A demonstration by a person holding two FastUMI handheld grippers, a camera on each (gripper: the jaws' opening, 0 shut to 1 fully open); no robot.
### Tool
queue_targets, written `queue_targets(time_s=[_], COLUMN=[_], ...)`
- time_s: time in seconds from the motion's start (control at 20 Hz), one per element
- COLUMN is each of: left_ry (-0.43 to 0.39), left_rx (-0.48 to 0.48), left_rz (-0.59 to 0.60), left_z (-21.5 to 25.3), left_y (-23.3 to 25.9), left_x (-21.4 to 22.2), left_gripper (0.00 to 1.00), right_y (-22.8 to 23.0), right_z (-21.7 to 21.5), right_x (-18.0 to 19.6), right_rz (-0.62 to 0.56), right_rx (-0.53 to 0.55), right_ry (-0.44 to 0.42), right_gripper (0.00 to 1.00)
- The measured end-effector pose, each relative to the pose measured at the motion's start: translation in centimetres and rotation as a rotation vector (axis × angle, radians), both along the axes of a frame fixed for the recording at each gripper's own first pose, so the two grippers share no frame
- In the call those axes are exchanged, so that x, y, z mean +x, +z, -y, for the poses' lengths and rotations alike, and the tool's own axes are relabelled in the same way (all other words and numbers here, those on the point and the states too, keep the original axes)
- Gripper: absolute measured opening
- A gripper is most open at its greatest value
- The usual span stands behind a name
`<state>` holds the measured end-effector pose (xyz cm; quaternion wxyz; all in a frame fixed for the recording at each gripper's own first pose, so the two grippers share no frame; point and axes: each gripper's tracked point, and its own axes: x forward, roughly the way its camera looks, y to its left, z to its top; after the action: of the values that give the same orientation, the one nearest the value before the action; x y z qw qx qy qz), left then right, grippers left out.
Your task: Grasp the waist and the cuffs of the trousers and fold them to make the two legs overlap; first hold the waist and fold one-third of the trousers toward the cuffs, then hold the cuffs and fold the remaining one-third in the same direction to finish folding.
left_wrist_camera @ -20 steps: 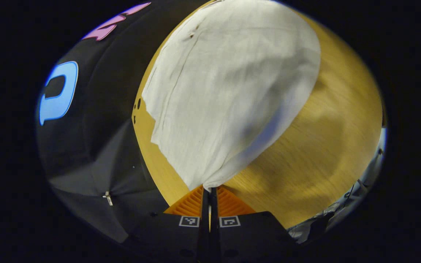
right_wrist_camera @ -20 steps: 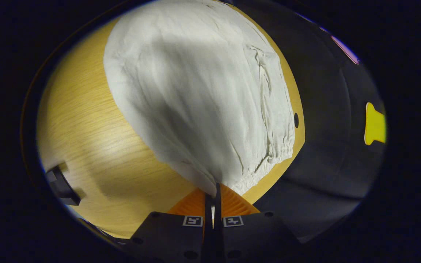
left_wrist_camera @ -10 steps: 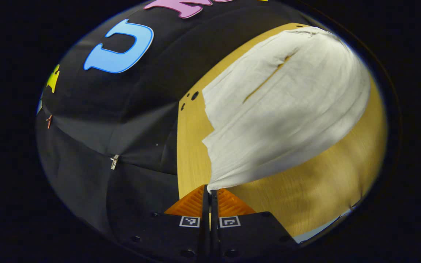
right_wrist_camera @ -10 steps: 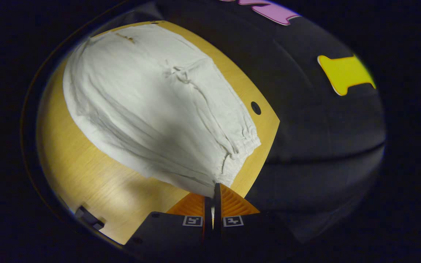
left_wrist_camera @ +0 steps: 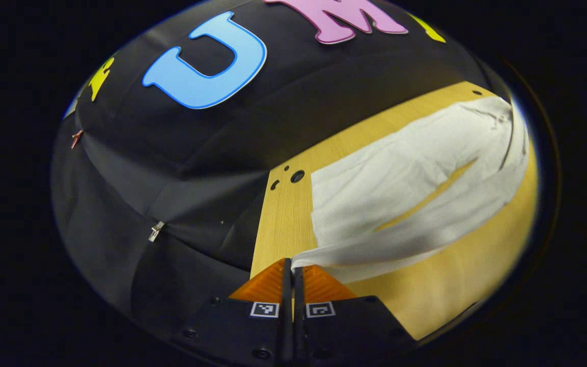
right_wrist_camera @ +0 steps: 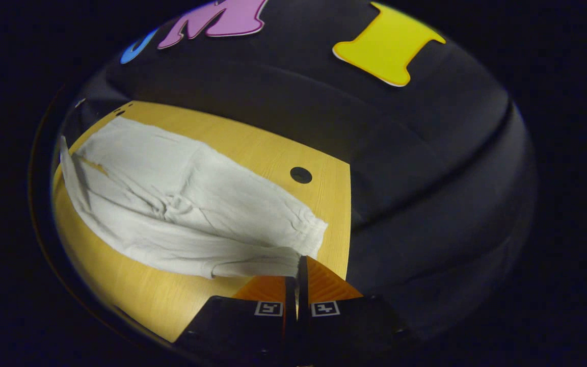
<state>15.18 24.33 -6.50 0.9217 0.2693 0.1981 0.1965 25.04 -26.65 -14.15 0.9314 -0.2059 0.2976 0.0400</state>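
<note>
Both tools have tipped lower since 1 second ago, and the white trousers (left_wrist_camera: 405, 178) now stretch flat across the wooden desk (left_wrist_camera: 456, 285). Left tool (left_wrist_camera: 292, 265) is clamped on a cuff edge — right tool (right_wrist_camera: 297, 262) pinches the gathered waist (right_wrist_camera: 306, 232), near the desk's corner.

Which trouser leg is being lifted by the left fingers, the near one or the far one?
The near leg: its cuff is pinched in the left gripper, while the far leg lies flat.
</note>
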Motion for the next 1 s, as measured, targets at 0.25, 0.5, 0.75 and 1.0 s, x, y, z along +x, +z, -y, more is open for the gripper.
queue_targets(time_s=[0.25, 0.5, 0.75, 1.0], left_ry=[-0.025, -0.020, 0.026, 0.026], left_rx=[-0.107, -0.134, -0.342, -0.535], left_rz=[0.122, 0.170, 0.120, 0.114], left_z=[0.0, -2.7, -4.8, -3.0], left_y=[4.4, 6.6, 1.6, -1.9], left_x=[8.7, 15.9, 20.5, 21.6], left_gripper=[0.05, 0.05, 0.05, 0.31], right_y=[4.3, 3.8, 4.6, 4.2], right_z=[-1.2, -1.7, -1.0, -1.0], right_x=[2.4, 8.1, 9.4, 9.3], right_rz=[0.067, 0.108, 0.096, 0.080], right_rx=[0.084, 0.190, 0.265, 0.313], right_ry=[-0.046, -0.130, -0.204, -0.260], right_gripper=[0.05, 0.05, 0.05, 0.47])
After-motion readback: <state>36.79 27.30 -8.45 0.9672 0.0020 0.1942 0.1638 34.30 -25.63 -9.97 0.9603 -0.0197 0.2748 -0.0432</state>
